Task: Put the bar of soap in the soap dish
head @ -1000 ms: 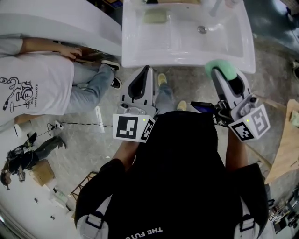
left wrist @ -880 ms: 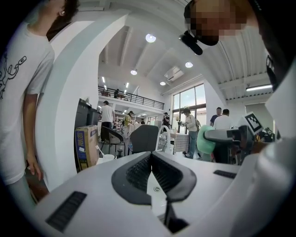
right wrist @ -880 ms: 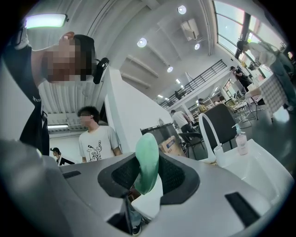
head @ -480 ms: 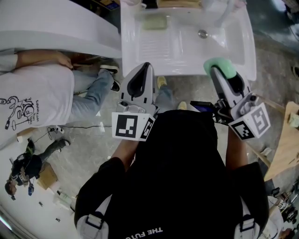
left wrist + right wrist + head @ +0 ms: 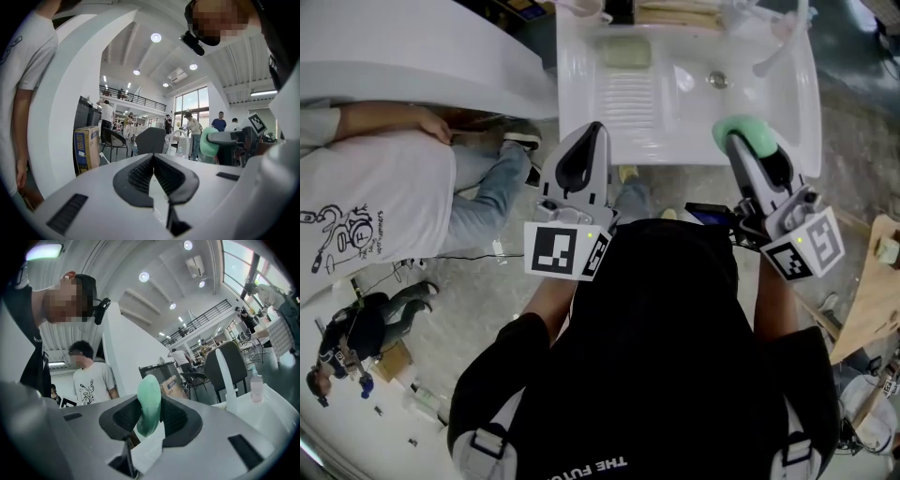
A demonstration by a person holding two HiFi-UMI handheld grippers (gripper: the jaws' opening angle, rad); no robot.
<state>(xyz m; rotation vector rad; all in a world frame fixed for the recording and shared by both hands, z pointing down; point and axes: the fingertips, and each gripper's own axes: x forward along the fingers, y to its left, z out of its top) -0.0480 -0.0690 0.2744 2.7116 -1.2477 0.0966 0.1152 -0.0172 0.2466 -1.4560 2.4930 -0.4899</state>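
White washbasin (image 5: 787, 103) ahead, drain near its far side. Bystander in white T-shirt (image 5: 366, 202) at left. Left gripper (image 5: 592, 127): jaws closed together, nothing between, tips at the basin's near rim. Right gripper (image 5: 737, 142): jaws clamped on a green bar of soap (image 5: 149, 401), standing on edge, over the near rim.

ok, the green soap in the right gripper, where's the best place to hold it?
Across its two broad faces, coming in over the thin edge, as the right gripper has it now. The soap is a slim rounded slab: flat faces suit the pads, curved edges would likely slip. Its free end pokes past the tips.
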